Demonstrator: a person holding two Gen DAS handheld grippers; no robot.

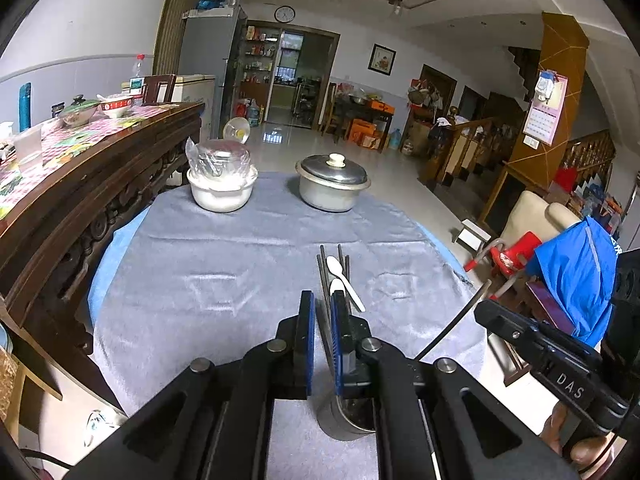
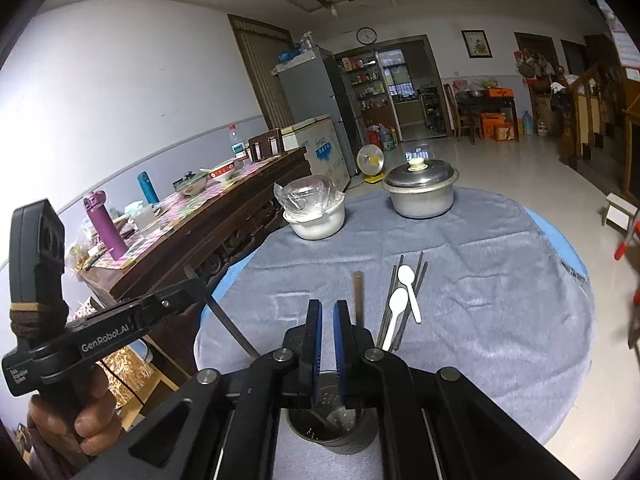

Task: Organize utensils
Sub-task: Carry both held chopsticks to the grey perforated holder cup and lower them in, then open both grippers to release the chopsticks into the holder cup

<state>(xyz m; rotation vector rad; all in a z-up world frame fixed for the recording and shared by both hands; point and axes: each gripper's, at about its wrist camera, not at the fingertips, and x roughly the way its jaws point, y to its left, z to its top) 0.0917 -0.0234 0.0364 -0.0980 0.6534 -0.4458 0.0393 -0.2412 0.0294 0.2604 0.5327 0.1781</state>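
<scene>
Several dark chopsticks (image 2: 414, 292) and two white plastic spoons (image 2: 410, 286) lie in a pile on the grey cloth (image 2: 500, 280); the pile also shows in the left wrist view (image 1: 340, 276). A metal utensil cup (image 2: 334, 428) stands near the front edge, under both grippers (image 1: 348, 420). My left gripper (image 1: 322, 304) is shut on a dark chopstick (image 1: 326, 332) whose lower end points at the cup. My right gripper (image 2: 327, 312) is shut on a brown chopstick (image 2: 358, 300) that slants into the cup.
A lidded metal pot (image 1: 332, 186) and a white bowl covered in plastic (image 1: 222, 182) stand at the table's far side. A cluttered dark wooden sideboard (image 1: 100, 152) runs along the left. Chairs and a blue bag (image 1: 576, 272) stand at the right.
</scene>
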